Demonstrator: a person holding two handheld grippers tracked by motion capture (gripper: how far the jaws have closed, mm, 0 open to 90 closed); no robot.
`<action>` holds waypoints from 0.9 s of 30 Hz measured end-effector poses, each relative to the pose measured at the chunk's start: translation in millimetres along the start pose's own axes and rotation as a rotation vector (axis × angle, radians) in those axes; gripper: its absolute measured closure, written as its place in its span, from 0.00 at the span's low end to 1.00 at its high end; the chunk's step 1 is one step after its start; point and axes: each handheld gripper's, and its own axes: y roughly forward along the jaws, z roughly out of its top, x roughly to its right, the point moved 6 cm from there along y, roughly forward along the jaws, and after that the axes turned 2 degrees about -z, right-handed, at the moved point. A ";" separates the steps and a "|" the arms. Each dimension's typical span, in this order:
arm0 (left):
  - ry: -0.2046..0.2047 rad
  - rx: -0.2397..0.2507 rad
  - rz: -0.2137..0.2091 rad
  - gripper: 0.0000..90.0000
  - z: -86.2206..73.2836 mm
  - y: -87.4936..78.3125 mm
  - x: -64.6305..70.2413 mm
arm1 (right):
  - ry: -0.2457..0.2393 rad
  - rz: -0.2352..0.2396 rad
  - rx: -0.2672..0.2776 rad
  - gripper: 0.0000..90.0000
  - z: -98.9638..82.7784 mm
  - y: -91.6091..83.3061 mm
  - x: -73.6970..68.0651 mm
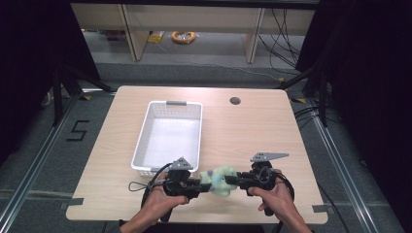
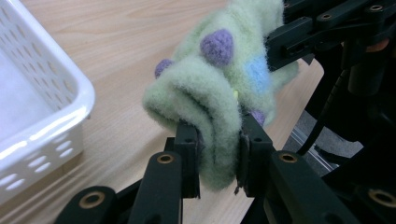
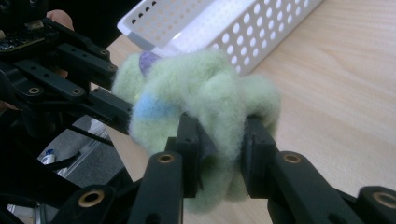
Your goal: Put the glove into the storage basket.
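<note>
A fuzzy pale-green sock (image 1: pixel 221 178) with purple bumps and a blue patch hangs bunched between both grippers near the table's front edge. My left gripper (image 1: pixel 206 186) pinches one end of the sock (image 2: pixel 219 135) between its jaws. From the other side my right gripper (image 1: pixel 232 181) is shut on the opposite fold of the sock (image 3: pixel 222 140). In the left gripper view the right gripper (image 2: pixel 275 44) meets the sock's far end. The right gripper view has the left gripper (image 3: pixel 116 109) at the sock's left side.
A white perforated basket (image 1: pixel 144 127) stands just behind and left of the sock, with nothing visible in it; its wall (image 3: pixel 252 32) is close behind the sock. A round cable hole (image 1: pixel 235 101) lies at the table's back. The table's front edge is near my hands.
</note>
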 end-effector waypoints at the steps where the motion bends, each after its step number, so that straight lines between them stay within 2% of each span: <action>1: -0.002 0.005 -0.004 0.81 3.8 -4.7 -1.2 | 0.003 0.011 0.010 0.81 4.8 0.9 -3.8; 3: 0.002 0.006 0.001 0.81 5.8 -7.6 -2.2 | -0.007 0.000 0.010 0.81 7.6 1.1 -3.7; 4: -0.002 0.006 0.002 0.81 6.5 -8.9 -2.7 | 0.010 0.008 0.012 0.81 10.4 1.7 -6.8; 6: -0.009 0.006 0.010 0.81 9.7 -15.1 -6.4 | -0.020 -0.004 0.006 0.81 17.3 4.9 -6.2; 10: -0.022 0.017 0.014 0.81 13.0 -20.8 -10.7 | -0.010 0.024 0.001 0.81 28.6 10.4 -9.7; 11: -0.026 0.026 0.014 0.81 16.0 -24.7 -13.2 | -0.021 0.010 -0.006 0.81 31.8 11.1 -9.5; 12: -0.027 0.026 0.018 0.81 17.6 -27.2 -14.8 | -0.012 0.013 -0.010 0.81 34.8 12.2 -11.6; 13: -0.027 0.026 0.018 0.81 17.6 -27.2 -14.8 | -0.033 0.015 -0.004 0.81 38.8 13.5 -11.6; 15: -0.039 0.037 0.022 0.81 21.4 -32.2 -18.1 | -0.041 0.009 -0.004 0.81 42.5 14.5 -12.5; 18: -0.047 0.040 0.023 0.81 26.5 -40.5 -23.9 | -0.025 0.023 -0.012 0.81 56.9 18.5 -19.0; 20: -0.043 0.044 0.049 0.81 29.7 -46.4 -28.5 | -0.027 0.017 -0.012 0.81 60.6 20.3 -19.9; 21: -0.044 0.043 0.055 0.81 31.2 -49.6 -31.2 | -0.048 0.016 -0.009 0.81 64.6 22.7 -19.5; 22: -0.043 0.040 0.063 0.81 32.5 -52.9 -34.5 | -0.046 0.031 -0.012 0.81 68.2 25.3 -21.8; 27: -0.066 0.037 0.097 0.81 37.4 -66.8 -51.2 | -0.061 0.023 -0.021 0.81 85.6 42.6 -25.8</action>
